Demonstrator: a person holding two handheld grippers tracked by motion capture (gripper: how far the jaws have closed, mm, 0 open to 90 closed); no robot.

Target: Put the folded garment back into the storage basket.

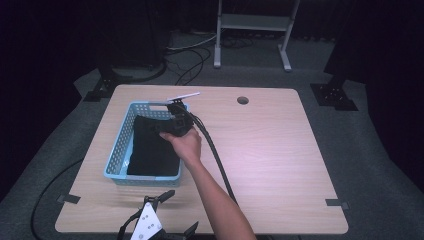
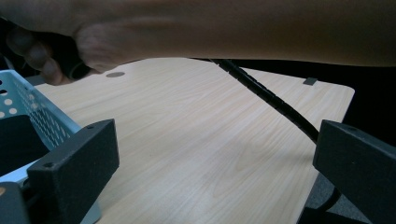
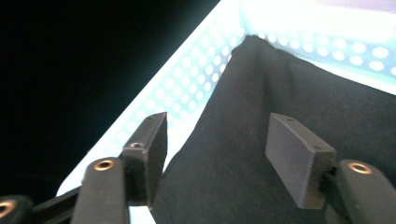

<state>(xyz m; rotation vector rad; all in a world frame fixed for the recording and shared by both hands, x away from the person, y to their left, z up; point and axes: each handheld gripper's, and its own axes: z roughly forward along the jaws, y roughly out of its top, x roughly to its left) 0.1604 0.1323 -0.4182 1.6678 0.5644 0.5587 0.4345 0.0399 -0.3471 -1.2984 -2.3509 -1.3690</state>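
Note:
A light blue perforated basket (image 1: 116, 155) stands on the left half of the wooden table (image 1: 270, 150). A black cloth (image 1: 152, 150) lies folded inside it and covers most of its floor. My right gripper (image 1: 159, 128) reaches into the basket's far right part, just above the cloth. In the right gripper view its jaws (image 3: 219, 140) stand apart over the black cloth (image 3: 289, 93), with the basket wall (image 3: 187, 79) beyond; nothing is pinched. My left gripper (image 1: 185, 209) rests at the table's near edge, open and holding nothing (image 2: 215, 154).
The right gripper's black cable (image 1: 215, 150) trails across the table toward the near edge and passes in front of the left gripper (image 2: 271, 98). The person's forearm (image 2: 233, 28) spans overhead. A round hole (image 1: 243, 100) sits near the table's far edge.

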